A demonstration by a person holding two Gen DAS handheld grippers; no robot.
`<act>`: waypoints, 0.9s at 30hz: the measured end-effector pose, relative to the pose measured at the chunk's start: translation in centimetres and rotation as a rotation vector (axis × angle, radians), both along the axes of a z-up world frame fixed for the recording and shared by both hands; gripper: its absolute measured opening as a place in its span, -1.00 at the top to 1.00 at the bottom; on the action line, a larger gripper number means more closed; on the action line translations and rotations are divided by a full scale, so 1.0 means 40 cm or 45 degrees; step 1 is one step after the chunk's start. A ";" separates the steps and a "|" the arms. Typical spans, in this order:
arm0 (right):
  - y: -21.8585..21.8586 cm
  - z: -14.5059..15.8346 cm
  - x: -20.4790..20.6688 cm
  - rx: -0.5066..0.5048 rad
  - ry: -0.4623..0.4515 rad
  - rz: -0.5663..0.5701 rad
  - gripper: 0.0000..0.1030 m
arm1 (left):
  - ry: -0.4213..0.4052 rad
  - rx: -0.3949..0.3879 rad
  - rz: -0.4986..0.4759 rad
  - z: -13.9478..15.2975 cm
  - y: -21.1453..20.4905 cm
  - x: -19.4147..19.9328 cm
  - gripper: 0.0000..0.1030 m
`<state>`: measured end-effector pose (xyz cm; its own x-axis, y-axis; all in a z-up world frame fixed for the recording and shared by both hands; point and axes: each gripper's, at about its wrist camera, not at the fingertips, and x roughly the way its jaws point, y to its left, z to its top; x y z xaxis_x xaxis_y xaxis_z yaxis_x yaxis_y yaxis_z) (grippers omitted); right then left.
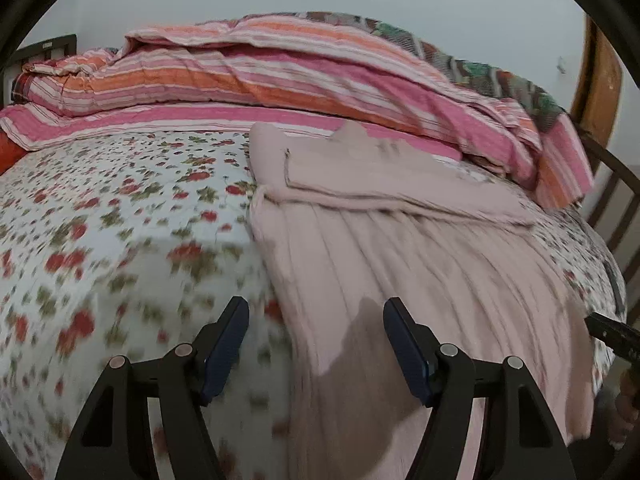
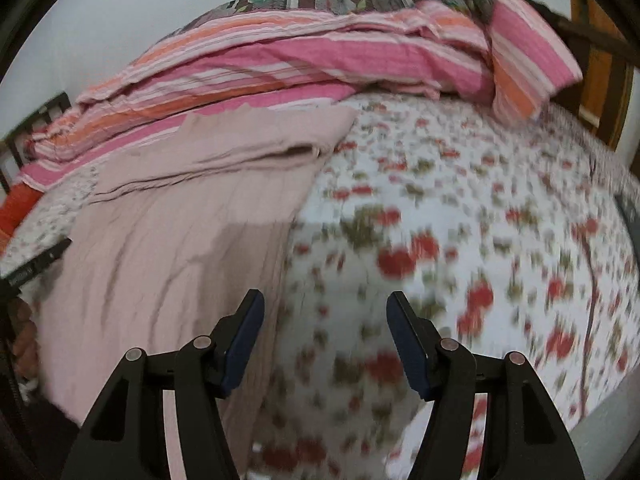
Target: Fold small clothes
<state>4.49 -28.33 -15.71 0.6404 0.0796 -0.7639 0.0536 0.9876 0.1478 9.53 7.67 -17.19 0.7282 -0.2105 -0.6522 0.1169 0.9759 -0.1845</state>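
Observation:
A pale pink garment (image 1: 400,240) lies flat on the floral bedsheet (image 1: 120,220), its far part folded over into a thicker band (image 1: 360,176). My left gripper (image 1: 316,344) is open and empty, low over the garment's near left edge. In the right wrist view the same garment (image 2: 172,248) lies at the left, its folded band (image 2: 248,148) further back. My right gripper (image 2: 324,340) is open and empty over the sheet (image 2: 440,240), just right of the garment's right edge. The other gripper's dark tip shows at the right edge of the left wrist view (image 1: 612,332).
A rumpled pink and orange striped quilt (image 1: 280,76) is piled along the far side of the bed, also in the right wrist view (image 2: 320,52). A dark bed frame (image 1: 616,200) and a wooden door (image 1: 600,76) stand at the right. A pale wall is behind.

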 end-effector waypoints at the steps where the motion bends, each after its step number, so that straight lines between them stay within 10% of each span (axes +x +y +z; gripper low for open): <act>1: 0.002 -0.005 -0.017 0.028 0.000 0.011 -0.23 | 0.006 -0.020 -0.015 -0.002 0.004 -0.024 -0.32; 7: 0.072 -0.036 -0.097 0.055 -0.016 0.138 -0.15 | 0.041 -0.103 -0.023 -0.026 0.040 -0.156 -0.17; 16: 0.142 -0.102 -0.127 0.026 0.020 0.217 0.50 | 0.109 -0.189 -0.046 -0.068 0.029 -0.227 0.12; 20: 0.123 -0.096 -0.143 0.096 -0.008 0.225 0.89 | 0.156 -0.239 -0.024 -0.086 0.031 -0.208 0.59; 27: 0.046 -0.087 -0.186 0.176 -0.052 0.138 0.91 | 0.132 -0.344 0.041 -0.087 0.077 -0.238 0.76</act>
